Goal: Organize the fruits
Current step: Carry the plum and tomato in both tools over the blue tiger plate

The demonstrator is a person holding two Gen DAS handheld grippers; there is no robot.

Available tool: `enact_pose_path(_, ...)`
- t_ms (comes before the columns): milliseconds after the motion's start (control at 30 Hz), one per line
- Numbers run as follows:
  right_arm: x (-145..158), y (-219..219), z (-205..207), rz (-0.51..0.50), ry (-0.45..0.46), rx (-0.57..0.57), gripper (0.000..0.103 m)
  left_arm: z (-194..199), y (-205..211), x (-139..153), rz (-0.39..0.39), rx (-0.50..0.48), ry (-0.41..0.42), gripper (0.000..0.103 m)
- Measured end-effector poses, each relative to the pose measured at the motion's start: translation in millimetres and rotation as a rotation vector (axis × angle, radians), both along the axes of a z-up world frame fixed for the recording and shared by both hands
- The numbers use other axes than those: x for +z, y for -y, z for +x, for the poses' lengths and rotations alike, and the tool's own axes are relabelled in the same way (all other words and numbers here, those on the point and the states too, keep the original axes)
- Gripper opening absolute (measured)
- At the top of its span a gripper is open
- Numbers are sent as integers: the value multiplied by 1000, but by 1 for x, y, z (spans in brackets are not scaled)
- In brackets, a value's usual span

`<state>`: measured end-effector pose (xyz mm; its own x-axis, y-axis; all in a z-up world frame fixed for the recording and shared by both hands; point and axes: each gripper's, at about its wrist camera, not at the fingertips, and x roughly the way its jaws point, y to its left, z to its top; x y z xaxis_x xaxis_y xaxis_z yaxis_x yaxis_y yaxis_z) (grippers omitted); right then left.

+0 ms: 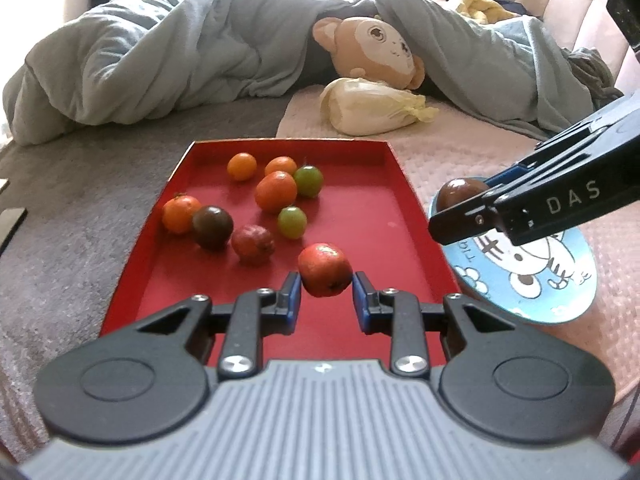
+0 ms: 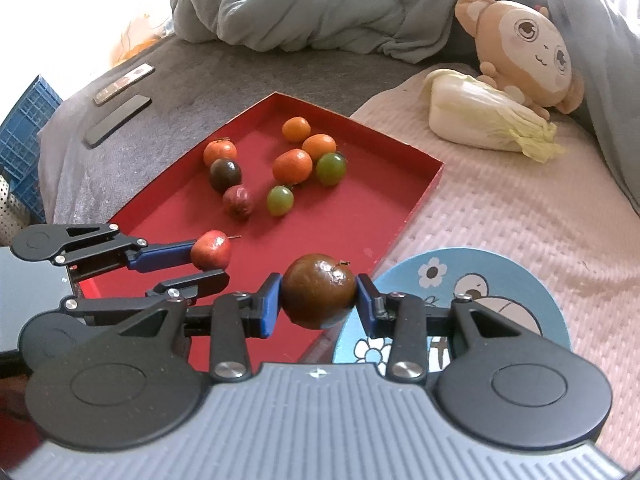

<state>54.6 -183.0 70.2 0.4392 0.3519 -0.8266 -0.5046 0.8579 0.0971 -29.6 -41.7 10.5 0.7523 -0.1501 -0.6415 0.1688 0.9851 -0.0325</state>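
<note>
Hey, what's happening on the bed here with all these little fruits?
A person is sorting fruit with two handheld tongs. The left tongs are shut on a small red fruit above the red tray. The right tongs grip a dark brown fruit at the edge of the blue cartoon plate. Eight fruits lie loose in the tray, and the plate looks bare.

Black linkages, blue fingers (image 1: 290,298), silver screws

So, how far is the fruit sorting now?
Nothing lies on the blue plate yet. In hand: the left gripper holds a red fruit over the red tray, and the right gripper holds a dark brown fruit by the plate's edge. Eight fruits remain in the tray.
</note>
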Motion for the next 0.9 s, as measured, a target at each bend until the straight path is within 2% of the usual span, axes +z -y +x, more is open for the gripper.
enact_pose_path(533,7,38,-8,17,11,-77,45,0,38,8,-1,-73,15,31)
enact_pose_path(900,5,82,-12,4,-10,-168,45,4,72,6,3,-141,13,31)
